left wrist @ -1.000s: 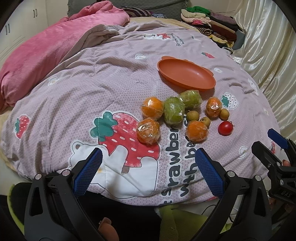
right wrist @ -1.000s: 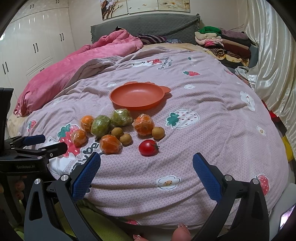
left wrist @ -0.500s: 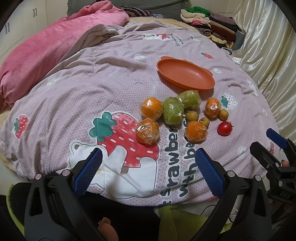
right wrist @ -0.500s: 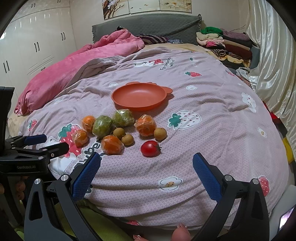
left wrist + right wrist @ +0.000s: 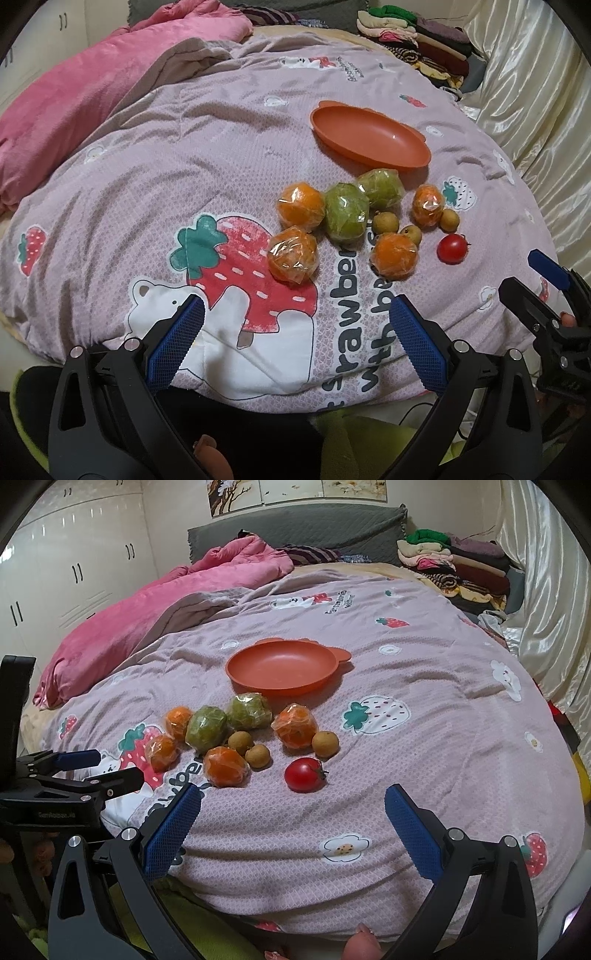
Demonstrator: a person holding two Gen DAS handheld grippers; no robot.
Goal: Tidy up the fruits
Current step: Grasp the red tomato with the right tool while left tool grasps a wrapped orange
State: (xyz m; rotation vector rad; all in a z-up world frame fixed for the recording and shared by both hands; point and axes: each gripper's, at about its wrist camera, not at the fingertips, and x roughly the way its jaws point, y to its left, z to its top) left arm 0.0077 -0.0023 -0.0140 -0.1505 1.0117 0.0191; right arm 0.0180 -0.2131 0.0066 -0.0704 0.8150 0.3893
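A wide bed fills the room, spread with a lilac quilt printed with strawberries and a bear, and a pink blanket lies bunched along its far left side. Folded clothes are stacked at the head of the bed on the right, beside a shiny cream curtain. On the quilt sits an orange plate with nothing in it, and the fruit lies in a loose cluster just in front of it, none of it on the plate. Two green wrapped fruits sit side by side nearest the plate, the right one almost touching its rim. Four wrapped oranges are scattered around them, one lying on the big printed strawberry. Three small brown longans sit among the oranges, and a red tomato lies alone at the near edge of the group. The left gripper hovers at the foot of the bed, its blue pads spread wide and holding nothing; the right gripper hangs beside it, likewise agape and empty, short of the tomato.
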